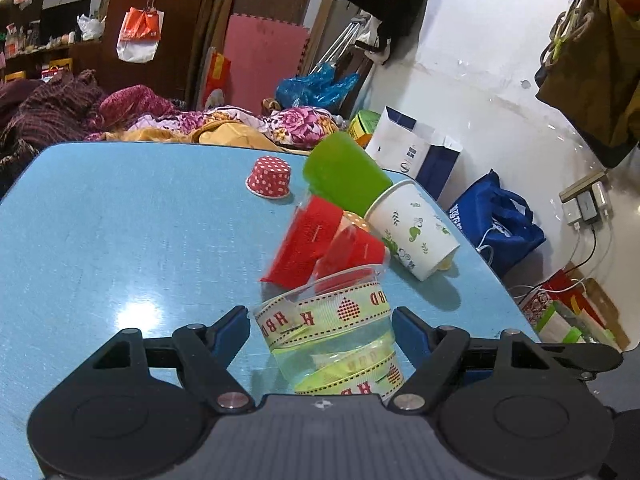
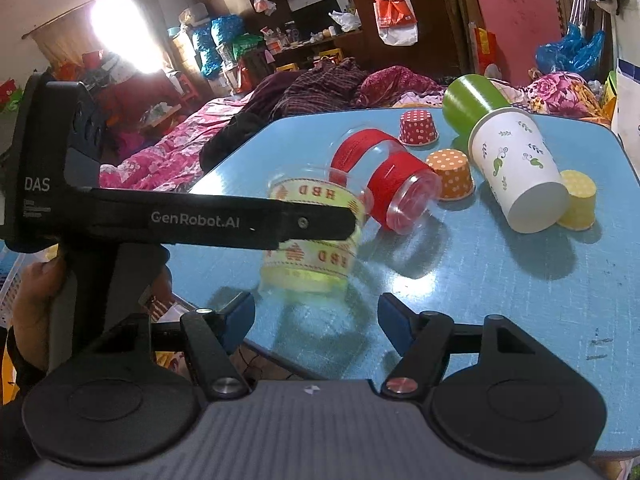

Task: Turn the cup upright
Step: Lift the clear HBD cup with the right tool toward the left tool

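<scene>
A clear plastic cup with cream "HBD" ribbon [image 1: 326,336] stands mouth up between the fingers of my left gripper [image 1: 322,322], which closes on its sides; it also shows in the right wrist view [image 2: 316,236] with the left gripper's finger [image 2: 280,224] across it. A clear cup with red ribbon [image 2: 384,184] lies tipped against its rim, also seen in the left wrist view [image 1: 320,240]. My right gripper [image 2: 316,316] is open and empty, just in front of the ribbon cup.
On the blue table [image 2: 500,300] lie a white paper cup [image 2: 520,172] nested in a green cup [image 2: 472,100], plus red [image 2: 418,128], orange [image 2: 450,180] and yellow [image 2: 578,200] dotted paper cups. A bed with blankets lies beyond the table's far edge.
</scene>
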`<state>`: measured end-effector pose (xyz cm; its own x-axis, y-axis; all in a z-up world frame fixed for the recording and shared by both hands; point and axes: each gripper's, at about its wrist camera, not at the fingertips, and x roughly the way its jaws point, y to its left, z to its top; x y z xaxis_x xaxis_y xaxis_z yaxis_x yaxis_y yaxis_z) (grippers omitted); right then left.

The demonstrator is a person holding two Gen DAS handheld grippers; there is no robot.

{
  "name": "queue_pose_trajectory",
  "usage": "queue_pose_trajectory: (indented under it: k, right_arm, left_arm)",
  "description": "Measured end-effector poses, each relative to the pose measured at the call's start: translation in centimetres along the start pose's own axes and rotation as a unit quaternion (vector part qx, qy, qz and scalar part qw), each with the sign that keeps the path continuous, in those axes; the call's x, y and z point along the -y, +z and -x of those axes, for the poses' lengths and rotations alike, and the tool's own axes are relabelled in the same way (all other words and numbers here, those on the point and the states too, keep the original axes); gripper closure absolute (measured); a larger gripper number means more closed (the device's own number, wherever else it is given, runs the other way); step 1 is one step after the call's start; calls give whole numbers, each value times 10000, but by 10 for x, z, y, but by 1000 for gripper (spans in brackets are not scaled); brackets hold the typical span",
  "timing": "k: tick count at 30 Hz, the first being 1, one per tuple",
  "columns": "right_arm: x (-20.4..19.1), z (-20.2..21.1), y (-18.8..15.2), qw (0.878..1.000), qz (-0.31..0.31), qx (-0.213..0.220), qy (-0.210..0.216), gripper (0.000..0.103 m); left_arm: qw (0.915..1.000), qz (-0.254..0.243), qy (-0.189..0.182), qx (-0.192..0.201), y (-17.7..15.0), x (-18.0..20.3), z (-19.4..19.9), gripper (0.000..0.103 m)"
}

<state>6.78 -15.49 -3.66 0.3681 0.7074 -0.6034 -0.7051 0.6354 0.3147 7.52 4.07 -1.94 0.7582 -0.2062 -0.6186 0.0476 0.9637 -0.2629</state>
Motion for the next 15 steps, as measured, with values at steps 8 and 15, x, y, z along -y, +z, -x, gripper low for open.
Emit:
queue_pose_trajectory:
  k: [8, 15]
  right_arm:
    - [-4, -5, 3, 9999, 109, -93, 21, 33]
    - [-5, -4, 2, 9999, 113, -120, 45, 33]
  left_arm:
    - [9998, 15, 43, -179, 1, 1, -10, 22]
    - [9997, -124, 66, -182, -1, 6, -10, 22]
